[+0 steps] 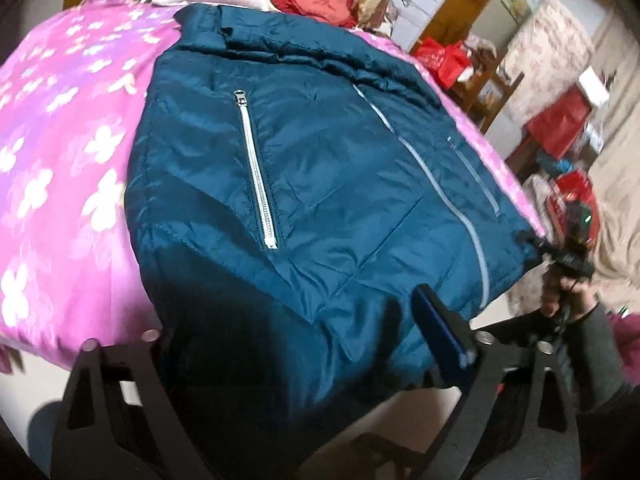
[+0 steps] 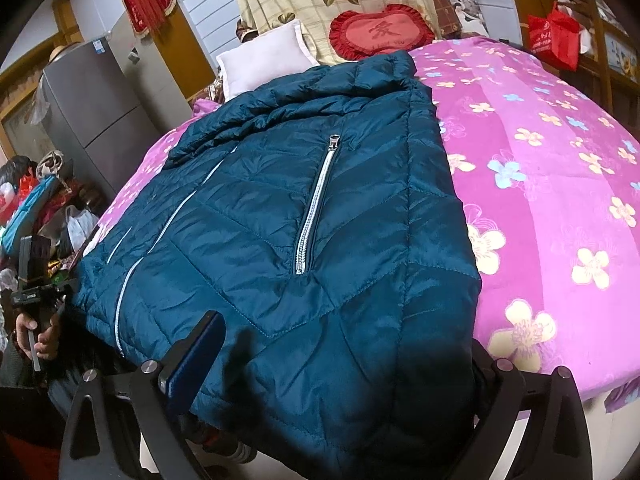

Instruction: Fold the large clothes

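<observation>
A teal quilted jacket (image 1: 320, 184) lies front up on a pink flowered bed; it also shows in the right wrist view (image 2: 304, 232). Its hem hangs over the bed's near edge. My left gripper (image 1: 288, 344) is open, its jaws wide around the hem; the blue right pad (image 1: 440, 332) rests on the fabric and the left finger is hidden under it. My right gripper (image 2: 340, 364) is open around the hem too, with its blue left pad (image 2: 196, 356) on the jacket. The right gripper also shows in the left wrist view (image 1: 568, 260), and the left gripper in the right wrist view (image 2: 36, 288).
The pink flowered bedspread (image 2: 560, 184) covers the bed. A white pillow (image 2: 264, 56) and a red heart cushion (image 2: 380, 32) lie at the head. A grey fridge (image 2: 92, 108) and cluttered bags (image 2: 36, 208) stand on one side, red bags (image 1: 560, 124) on the other.
</observation>
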{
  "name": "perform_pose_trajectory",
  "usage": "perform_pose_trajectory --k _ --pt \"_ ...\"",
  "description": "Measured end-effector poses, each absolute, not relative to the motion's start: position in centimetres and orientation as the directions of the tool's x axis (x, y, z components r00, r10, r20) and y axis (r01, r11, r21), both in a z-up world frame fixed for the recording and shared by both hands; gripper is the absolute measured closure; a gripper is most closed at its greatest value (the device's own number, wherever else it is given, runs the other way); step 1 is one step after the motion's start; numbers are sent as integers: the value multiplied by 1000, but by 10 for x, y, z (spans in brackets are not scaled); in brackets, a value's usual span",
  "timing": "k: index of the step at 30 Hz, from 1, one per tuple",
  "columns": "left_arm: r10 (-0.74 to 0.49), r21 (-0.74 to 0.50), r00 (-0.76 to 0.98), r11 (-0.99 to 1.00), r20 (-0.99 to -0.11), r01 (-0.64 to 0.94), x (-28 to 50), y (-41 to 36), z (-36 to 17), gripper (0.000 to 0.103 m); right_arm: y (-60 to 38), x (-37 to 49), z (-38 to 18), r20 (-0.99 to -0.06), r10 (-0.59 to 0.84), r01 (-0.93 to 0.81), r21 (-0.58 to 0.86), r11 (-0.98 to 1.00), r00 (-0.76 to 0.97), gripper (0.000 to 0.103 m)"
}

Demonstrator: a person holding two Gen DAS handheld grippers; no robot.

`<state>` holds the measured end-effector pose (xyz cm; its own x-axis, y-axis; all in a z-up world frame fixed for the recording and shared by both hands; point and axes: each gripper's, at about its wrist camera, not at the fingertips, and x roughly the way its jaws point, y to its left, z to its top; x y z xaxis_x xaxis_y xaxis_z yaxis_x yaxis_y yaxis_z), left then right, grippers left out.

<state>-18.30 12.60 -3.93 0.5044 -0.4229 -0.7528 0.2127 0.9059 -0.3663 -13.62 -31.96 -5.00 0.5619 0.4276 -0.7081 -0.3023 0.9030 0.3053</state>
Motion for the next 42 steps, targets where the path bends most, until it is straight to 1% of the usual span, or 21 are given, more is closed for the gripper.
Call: perform_pose_trajectory --k 1,3,5,7,8,9,10,12,13,15,18,24,27,28,29,30,31,37,39,41,42 --pt "-408 -351 517 913 -753 208 -182 127 -40 25 -320 -136 -50 -708 427 -302 305 903 562 3" --pt "-380 -342 523 924 -763 173 -177 133 -41 51 -320 -136 -50 -709 425 -304 301 904 562 3" --pt "-361 -345 530 929 -767 134 -174 141 -44 66 -319 -136 -50 -712 420 -305 294 906 562 2" --pt "-371 -371 536 922 -758 113 -176 149 -46 71 -319 -137 -49 -718 413 -302 287 909 561 4" --pt "-368 -370 539 922 -757 111 -176 150 -47 72 -319 -137 -49 -719 408 -297 284 912 563 19" --pt "-362 -360 542 926 -759 113 -177 149 -47 72 -321 -137 -48 -721 402 -287 286 914 564 36" --pt "-353 -349 544 930 -761 116 -176 147 -46 72 -328 -135 -49 -721 412 -266 315 911 557 61" --pt "-341 -328 546 936 -765 126 -176 144 -46 70 -333 -134 -50 -714 434 -260 348 901 550 68" --pt "-340 -324 547 937 -765 129 -177 143 -46 68 -331 -134 -50 -714 433 -263 344 901 550 69" --pt "-373 -347 544 925 -751 155 -176 140 -46 46 -330 -134 -50 -709 446 -273 353 895 546 69" --pt "-373 -330 549 927 -748 180 -177 131 -45 36 -336 -131 -53 -680 483 -261 409 875 553 69" --pt "-357 -333 558 931 -749 149 -175 130 -43 35 -331 -126 -52 -684 480 -267 401 876 549 70" --pt "-359 -349 571 928 -739 132 -177 135 -41 37 -328 -131 -46 -680 464 -280 371 886 568 79" --pt "-348 -342 576 932 -739 123 -178 136 -40 41 -326 -134 -44 -679 453 -288 350 892 577 81" --pt "-314 -317 587 943 -746 101 -179 138 -40 56 -323 -136 -43 -685 434 -291 322 901 585 82" --pt "-280 -294 588 953 -759 74 -179 139 -41 64 -320 -136 -43 -693 414 -293 295 910 589 82" --pt "-271 -292 579 955 -769 59 -177 141 -44 64 -317 -136 -45 -706 390 -292 264 919 591 82" --pt "-259 -274 571 960 -779 60 -178 137 -45 60 -324 -132 -52 -711 390 -237 310 921 585 81" --pt "-284 -290 562 954 -777 81 -179 135 -45 48 -325 -133 -54 -703 393 -231 319 919 593 81" --pt "-312 -300 553 947 -773 116 -181 131 -44 40 -324 -133 -53 -704 394 -232 319 919 591 81" --pt "-312 -296 552 948 -773 122 -182 130 -44 39 -325 -133 -53 -703 397 -235 321 918 590 81"
